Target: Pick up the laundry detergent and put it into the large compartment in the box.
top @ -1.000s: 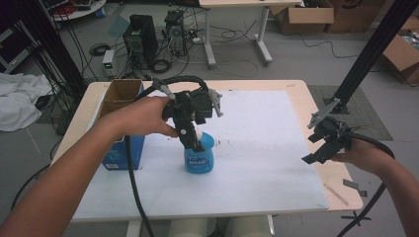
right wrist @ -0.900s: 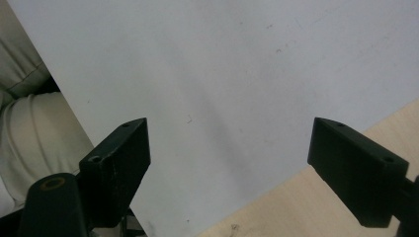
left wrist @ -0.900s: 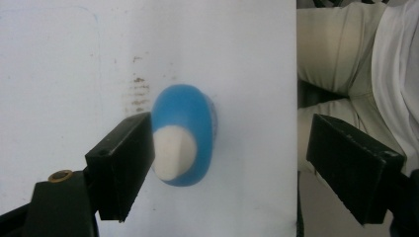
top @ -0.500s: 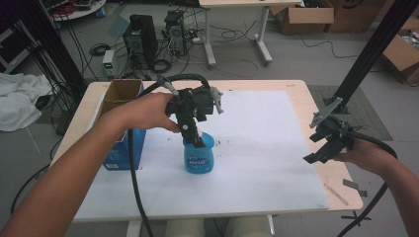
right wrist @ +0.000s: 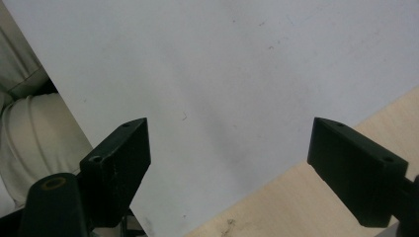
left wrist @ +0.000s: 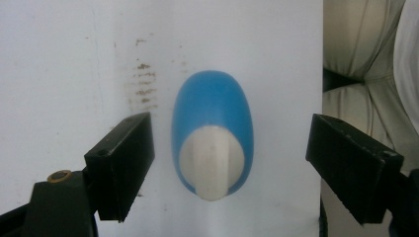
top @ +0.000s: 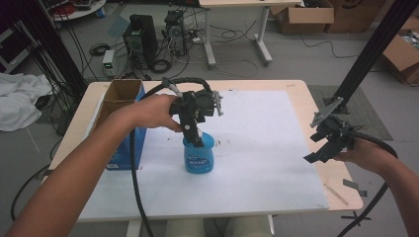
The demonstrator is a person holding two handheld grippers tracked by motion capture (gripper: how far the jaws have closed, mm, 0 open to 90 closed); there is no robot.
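A blue bottle with a white cap stands upright on the white sheet near the table's middle. My left gripper points straight down over it, jaws wide open on either side of the top. Seen from above in the left gripper view, the blue bottle with its white cap sits between the two black fingers, touching neither. My right gripper hovers open over the table's right edge with nothing between its jaws; its own view looks down on the white sheet and bare wood.
An open blue cardboard box stands at the table's left. The wooden table edge runs along the right, with a small stick lying on it. Cables trail from both grippers. The person's knees lie beyond the near edge.
My left gripper has stayed over the bottle, shifting only slightly. The right gripper has barely moved.
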